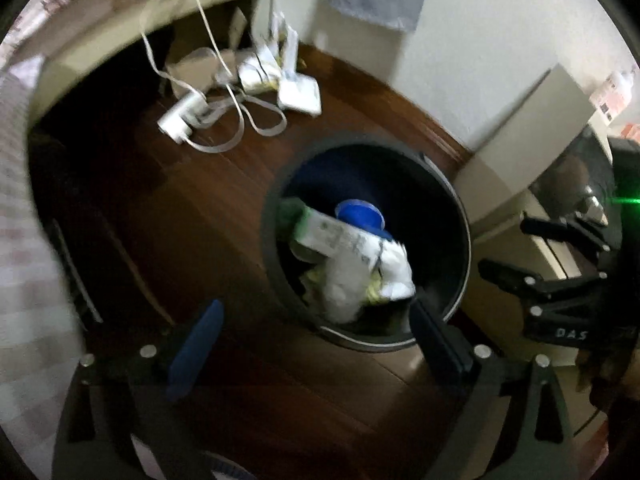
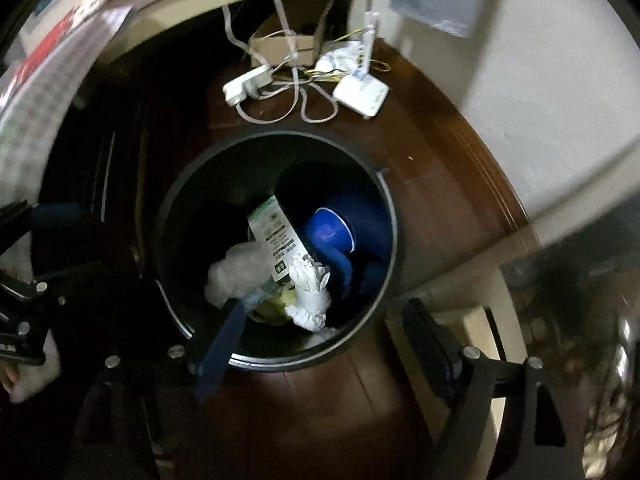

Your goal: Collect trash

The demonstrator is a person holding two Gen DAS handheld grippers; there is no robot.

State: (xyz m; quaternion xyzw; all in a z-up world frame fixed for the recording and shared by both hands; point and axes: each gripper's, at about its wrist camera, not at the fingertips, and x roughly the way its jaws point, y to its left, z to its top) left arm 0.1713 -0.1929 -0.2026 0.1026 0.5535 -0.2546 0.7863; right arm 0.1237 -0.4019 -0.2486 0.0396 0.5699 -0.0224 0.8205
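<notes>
A round black trash bin [image 1: 464, 240] [image 2: 176, 200] stands on the dark wooden floor. Inside lie a green and white carton [image 1: 332, 232] [image 2: 276, 236], a blue cup [image 1: 360, 214] [image 2: 330, 230], crumpled white paper [image 1: 394, 272] [image 2: 310, 292] and a clear plastic bag [image 2: 236, 274]. My left gripper [image 1: 316, 344] is open and empty above the bin's near rim. My right gripper [image 2: 324, 340] is open and empty over the bin's near edge. The right gripper also shows at the right edge of the left wrist view [image 1: 532, 256].
A white power strip [image 1: 180, 118] [image 2: 246, 84], tangled cables [image 1: 240, 120] [image 2: 304, 100], a white router [image 1: 300, 94] [image 2: 360, 94] and a cardboard box [image 2: 280, 48] lie on the floor beyond the bin. A cream cabinet [image 1: 520, 128] stands at the right. A checked cloth [image 1: 24, 240] hangs at the left.
</notes>
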